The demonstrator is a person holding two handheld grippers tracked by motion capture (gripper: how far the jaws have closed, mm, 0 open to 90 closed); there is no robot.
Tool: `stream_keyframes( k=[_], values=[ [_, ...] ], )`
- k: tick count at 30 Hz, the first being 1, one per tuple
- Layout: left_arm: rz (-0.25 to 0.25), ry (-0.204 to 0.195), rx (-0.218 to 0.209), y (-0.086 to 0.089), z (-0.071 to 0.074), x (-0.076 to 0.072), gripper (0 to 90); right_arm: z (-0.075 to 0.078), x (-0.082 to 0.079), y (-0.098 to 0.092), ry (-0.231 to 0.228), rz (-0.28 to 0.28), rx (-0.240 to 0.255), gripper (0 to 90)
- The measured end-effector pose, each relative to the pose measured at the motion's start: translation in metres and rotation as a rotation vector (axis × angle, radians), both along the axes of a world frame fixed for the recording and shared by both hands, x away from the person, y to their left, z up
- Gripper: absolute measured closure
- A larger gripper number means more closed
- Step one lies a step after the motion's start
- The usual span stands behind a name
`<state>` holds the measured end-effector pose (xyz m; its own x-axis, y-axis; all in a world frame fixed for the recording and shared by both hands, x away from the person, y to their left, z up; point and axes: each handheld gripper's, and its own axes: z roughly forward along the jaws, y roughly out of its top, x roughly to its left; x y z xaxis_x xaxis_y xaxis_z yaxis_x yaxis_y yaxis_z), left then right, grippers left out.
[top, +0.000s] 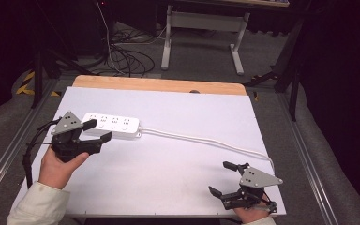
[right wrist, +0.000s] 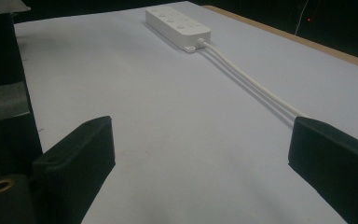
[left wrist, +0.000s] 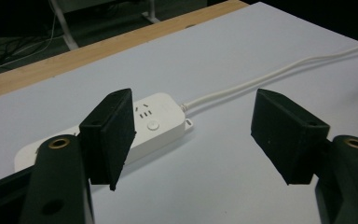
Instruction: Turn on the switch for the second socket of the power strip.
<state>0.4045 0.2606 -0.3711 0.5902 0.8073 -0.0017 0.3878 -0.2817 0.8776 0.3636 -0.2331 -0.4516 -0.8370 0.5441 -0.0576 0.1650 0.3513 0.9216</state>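
A white power strip lies on the white table top at the left, and its white cable runs right toward the table's edge. My left gripper hovers just in front of the strip, open, with nothing between its jaws. In the left gripper view the power strip lies partly behind the left jaw of my left gripper, with the cable trailing right. My right gripper rests open near the front right edge. In the right gripper view the strip lies far ahead of my right gripper, and the cable passes by its right jaw.
A wooden strip borders the table's far edge. Beyond it, on the floor, lie tangled dark cables and the white legs of another table. Metal rails run along both sides of the table.
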Motion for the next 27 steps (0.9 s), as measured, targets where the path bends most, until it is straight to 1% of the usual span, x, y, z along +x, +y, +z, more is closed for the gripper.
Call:
stream_keyframes(
  k=[2,4,6,8,10,13,15,16,17,18,21,22,24,27],
  values=[
    [-0.006,-0.005,0.0,0.0,0.001,-0.007,33.7,0.0,0.0,0.0,0.001,0.0,0.001,7.5],
    [-0.018,0.017,-0.028,0.002,0.001,-0.013,34.3,0.0,0.0,0.0,0.001,0.0,0.001,7.5],
    [-0.012,0.006,-0.021,0.003,0.001,-0.018,33.5,0.0,0.0,0.0,-0.004,0.001,-0.001,7.5],
    [-0.015,-0.004,0.009,0.004,0.0,-0.023,30.3,0.001,0.0,-0.001,-0.005,-0.001,0.002,7.5],
    [-0.037,-0.013,0.001,0.006,-0.003,-0.028,28.3,0.001,0.0,-0.001,-0.005,-0.003,0.0,7.5],
    [-0.057,-0.029,-0.01,0.007,-0.007,-0.037,27.9,0.001,0.0,-0.001,-0.004,-0.003,0.0,7.5],
    [-0.067,-0.055,-0.004,0.008,-0.011,-0.043,27.7,0.0,0.0,-0.001,-0.003,-0.001,0.0,7.5],
    [-0.068,-0.057,-0.006,0.007,-0.013,-0.046,27.5,0.0,0.0,0.0,-0.002,-0.001,0.0,7.5],
    [-0.068,-0.069,0.0,0.008,-0.015,-0.048,26.9,0.0,-0.001,0.0,-0.001,-0.002,0.002,7.5],
    [-0.073,-0.072,-0.006,0.007,-0.018,-0.051,25.0,0.0,-0.001,0.0,-0.001,-0.001,0.002,7.5],
    [-0.065,-0.081,-0.035,0.008,-0.026,-0.058,23.7,0.0,-0.001,0.0,-0.001,-0.001,0.0,7.5],
    [-0.066,-0.081,-0.035,0.01,-0.028,-0.059,23.2,0.0,-0.001,0.0,0.0,-0.001,0.002,7.5],
    [-0.065,-0.076,-0.055,0.012,-0.033,-0.062,22.7,0.0,-0.001,0.0,0.0,-0.001,0.001,7.5],
    [-0.074,-0.073,-0.065,0.017,-0.041,-0.065,22.0,0.0,-0.001,0.0,0.0,0.0,0.002,7.5]
  ],
)
